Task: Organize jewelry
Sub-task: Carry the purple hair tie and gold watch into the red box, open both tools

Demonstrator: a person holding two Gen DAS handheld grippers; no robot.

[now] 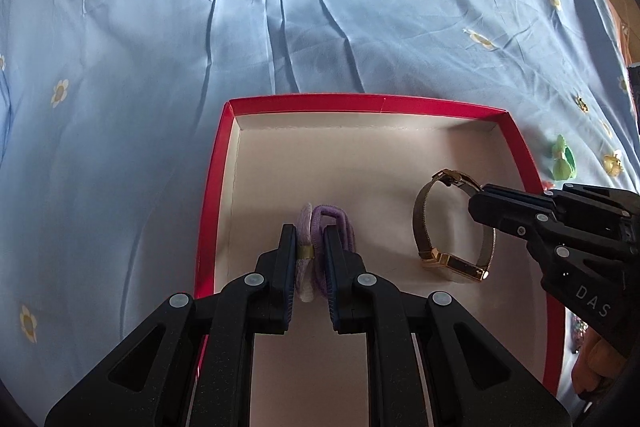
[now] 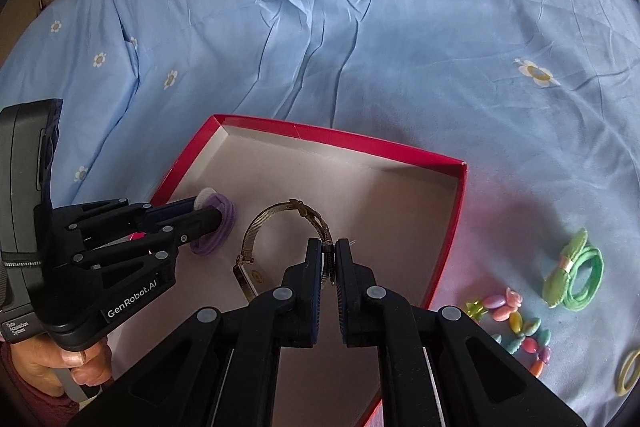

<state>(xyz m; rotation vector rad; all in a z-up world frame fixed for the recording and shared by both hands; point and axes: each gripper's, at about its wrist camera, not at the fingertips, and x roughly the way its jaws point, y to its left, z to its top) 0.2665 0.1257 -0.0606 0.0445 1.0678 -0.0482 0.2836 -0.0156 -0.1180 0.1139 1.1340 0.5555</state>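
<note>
On a wrinkled blue bedsheet point(image 1: 320, 27) printed with small flowers sits a shallow red box point(image 1: 360, 105) with a pale inside. Over its left half, the left gripper point(image 1: 310, 239) has its fingers clenched on a bundle of hair ties point(image 1: 334, 217), purple ones with a paler one at their side, bound by a small gold band; the bundle's lower edge seems to be at the box floor, though contact cannot be confirmed. Toward the right half, the right gripper point(image 2: 328, 249) is clamped on the mesh strap of a gold watch point(image 1: 452, 263), whose rectangular case lies near the box floor while the strap arches up to the closed fingers. From the right wrist view the hair ties point(image 2: 218, 227) are just left of the watch point(image 2: 280, 217), the two apart, and the left gripper point(image 2: 208, 211) reaches in from the left edge, held by a hand point(image 2: 76, 363). Outside the box on the sheet, to its right, lie green hair ties point(image 2: 576, 275), a bracelet of colored beads point(image 2: 516, 327) and, at the frame edge, a yellowish ring-shaped band point(image 2: 630, 373).
</note>
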